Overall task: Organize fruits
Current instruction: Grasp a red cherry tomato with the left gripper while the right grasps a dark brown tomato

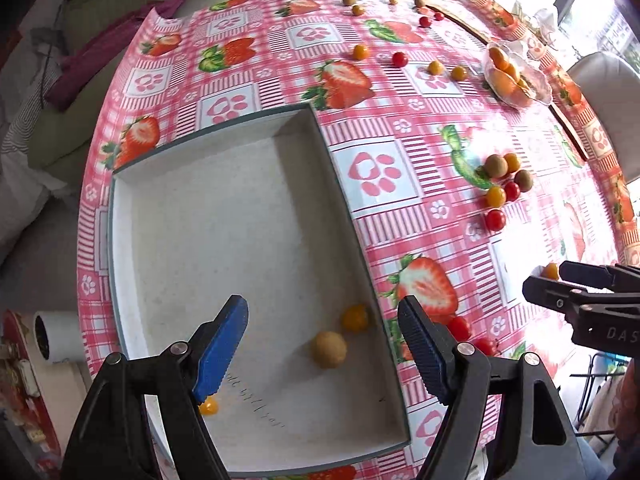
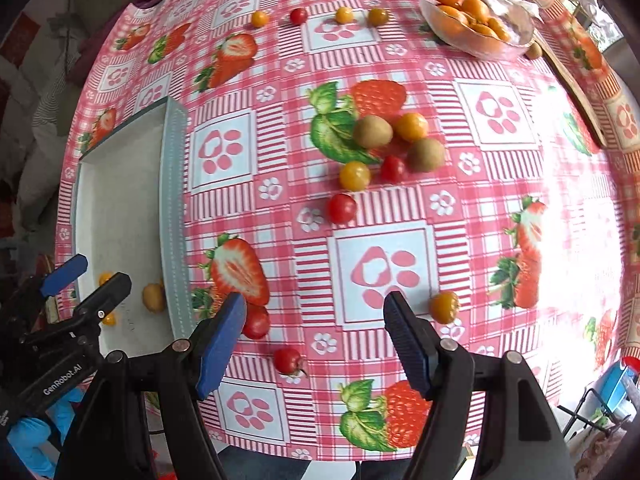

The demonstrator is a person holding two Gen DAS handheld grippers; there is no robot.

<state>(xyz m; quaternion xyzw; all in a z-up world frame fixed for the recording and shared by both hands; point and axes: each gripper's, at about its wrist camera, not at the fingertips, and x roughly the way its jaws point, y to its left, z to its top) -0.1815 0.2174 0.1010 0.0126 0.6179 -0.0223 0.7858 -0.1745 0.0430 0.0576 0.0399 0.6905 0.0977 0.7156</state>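
Three fruits lie in our white tray (image 1: 224, 208) beneath the left gripper (image 1: 322, 354), jaws wide and empty; right gripper (image 2: 314, 342), likewise agape, hovers between a red cherry tomato (image 2: 288, 360) and an orange one (image 2: 444, 307), so we judge picking next.

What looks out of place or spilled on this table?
Small fruits lie loose across the tablecloth, such as a cluster, while only three sit in the tray. Nothing looks damaged.

Pink strawberry-print tablecloth (image 2: 400, 216), white roll (image 1: 52, 336), grey-striped cushion (image 1: 24, 128) beside the table.
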